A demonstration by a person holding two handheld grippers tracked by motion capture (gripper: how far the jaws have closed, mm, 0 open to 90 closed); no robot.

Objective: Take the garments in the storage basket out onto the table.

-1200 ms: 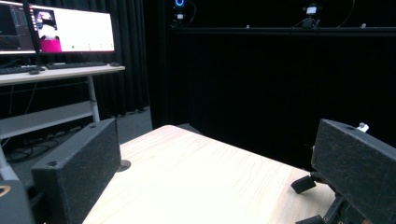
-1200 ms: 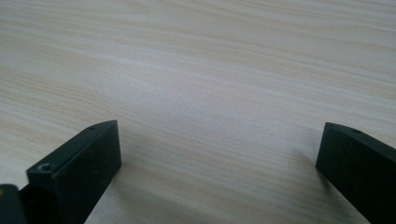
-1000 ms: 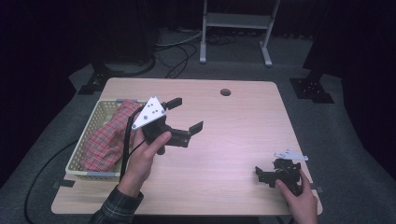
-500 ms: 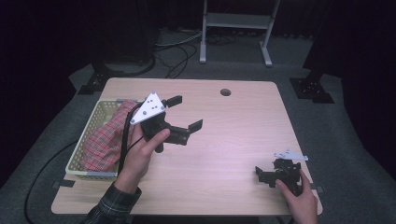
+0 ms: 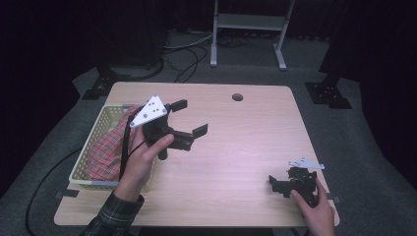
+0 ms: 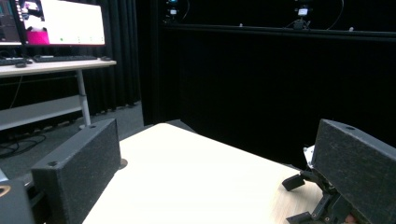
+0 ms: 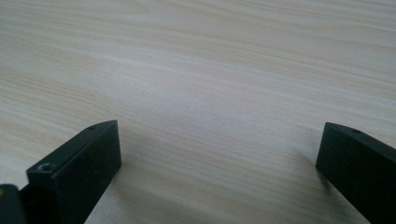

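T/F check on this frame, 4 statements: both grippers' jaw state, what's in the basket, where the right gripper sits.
1. The left gripper is open and holds nothing. True.
2. The right gripper is shut on the cloth. False: its jaws stand apart over bare table.
3. The plaid cloth lies in the basket. True.
4. The right gripper is by the table's far left corner. False: it is at the near right corner.

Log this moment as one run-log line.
left gripper: open, raised beside basket | right gripper: open, low at table's near right corner | plaid cloth: in basket, untouched
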